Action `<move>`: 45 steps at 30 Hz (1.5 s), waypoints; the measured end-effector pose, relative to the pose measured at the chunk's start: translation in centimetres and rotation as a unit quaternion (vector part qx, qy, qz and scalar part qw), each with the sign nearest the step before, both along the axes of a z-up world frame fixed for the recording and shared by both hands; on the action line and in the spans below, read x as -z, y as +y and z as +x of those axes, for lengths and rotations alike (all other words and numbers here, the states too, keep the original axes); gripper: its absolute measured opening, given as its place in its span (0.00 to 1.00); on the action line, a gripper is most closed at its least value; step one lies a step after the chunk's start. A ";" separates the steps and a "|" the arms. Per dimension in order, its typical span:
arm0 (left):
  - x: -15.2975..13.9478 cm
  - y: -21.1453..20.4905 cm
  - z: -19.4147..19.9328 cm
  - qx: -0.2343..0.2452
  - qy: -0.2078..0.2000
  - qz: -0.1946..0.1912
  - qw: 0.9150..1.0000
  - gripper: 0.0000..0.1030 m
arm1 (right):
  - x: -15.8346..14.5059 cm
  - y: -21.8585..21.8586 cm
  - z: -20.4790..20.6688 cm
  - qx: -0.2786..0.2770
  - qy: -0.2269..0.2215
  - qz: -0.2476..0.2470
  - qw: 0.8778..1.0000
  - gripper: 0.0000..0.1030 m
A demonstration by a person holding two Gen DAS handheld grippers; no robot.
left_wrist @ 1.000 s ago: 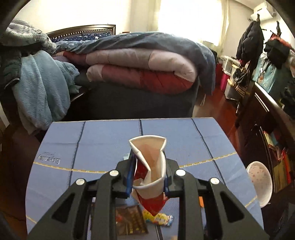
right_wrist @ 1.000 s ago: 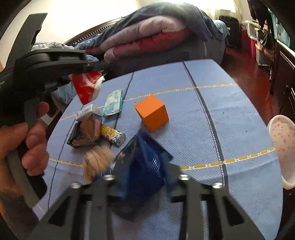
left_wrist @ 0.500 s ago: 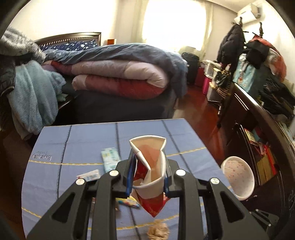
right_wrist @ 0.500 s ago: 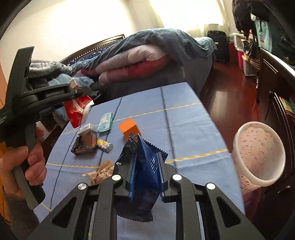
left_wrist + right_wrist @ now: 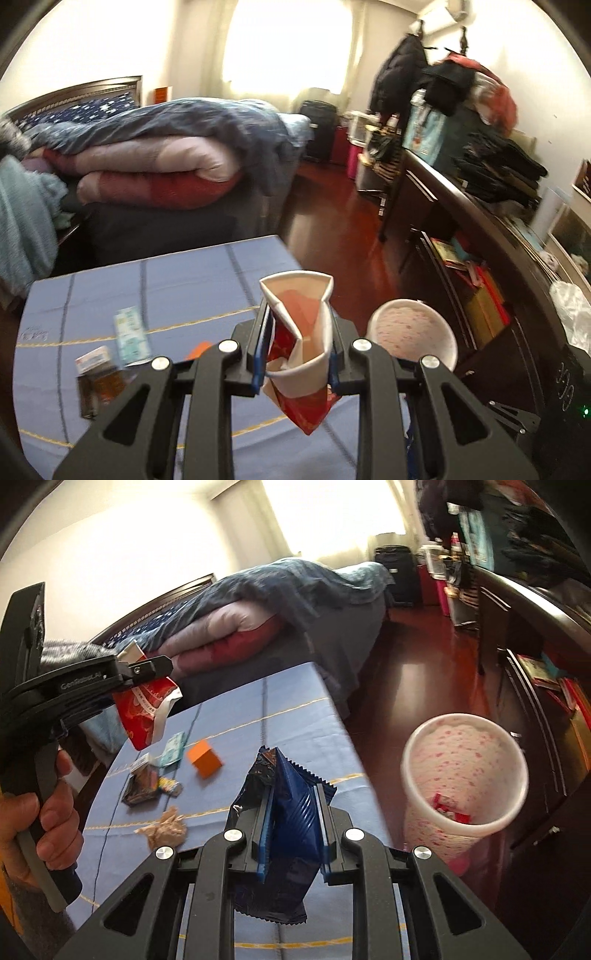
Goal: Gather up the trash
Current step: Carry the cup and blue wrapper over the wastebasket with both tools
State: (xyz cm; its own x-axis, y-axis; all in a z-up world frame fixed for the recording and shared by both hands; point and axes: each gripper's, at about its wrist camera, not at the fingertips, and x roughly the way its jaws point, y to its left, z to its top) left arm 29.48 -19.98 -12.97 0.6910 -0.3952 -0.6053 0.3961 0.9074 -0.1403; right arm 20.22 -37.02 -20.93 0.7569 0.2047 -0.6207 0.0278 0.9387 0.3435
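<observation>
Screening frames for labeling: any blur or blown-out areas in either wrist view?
Left wrist: window blown out, table litter smeared, crushed paper cup in the left gripper sharp. Right wrist: window overexposed, bin rim slightly blurred, blue wrapper crisp; fisheye bends both.

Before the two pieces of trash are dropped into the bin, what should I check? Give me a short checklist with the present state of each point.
1. Left gripper shut on the crushed paper cup: ok.
2. Right gripper shut on the blue wrapper: ok.
3. Speckled bin open at the top, with room inside: ok; only a few red scraps lie at its bottom.
4. Blue wrapper above the bin's mouth: not ok; in the right wrist view the bin stands to the right of it.
5. Paper cup above the bin's mouth: not ok; it is beside it, over the table edge.
6. Table free of trash: not ok; the brown paper wad and small wrappers remain.
</observation>
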 end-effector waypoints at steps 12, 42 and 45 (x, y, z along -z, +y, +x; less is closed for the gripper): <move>1.5 -10.4 0.0 0.094 0.008 0.022 0.995 0.25 | 0.4 -8.1 -1.4 0.099 -0.001 0.004 0.995 0.20; 9.1 -24.5 4.6 0.189 0.075 0.042 0.978 0.26 | 6.7 -19.1 3.0 0.233 0.027 -0.003 0.972 0.22; 10.6 -25.3 6.1 0.192 0.107 0.035 0.975 0.26 | 7.6 -19.3 4.4 0.237 0.031 -0.013 0.971 0.22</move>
State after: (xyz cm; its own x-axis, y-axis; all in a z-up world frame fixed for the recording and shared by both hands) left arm 35.58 -45.24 -23.60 0.3555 -0.5528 -0.7537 0.6769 0.7083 -0.2003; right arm 24.57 -56.32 -28.55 0.7238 -0.1737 -0.6678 0.4785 0.8237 0.3043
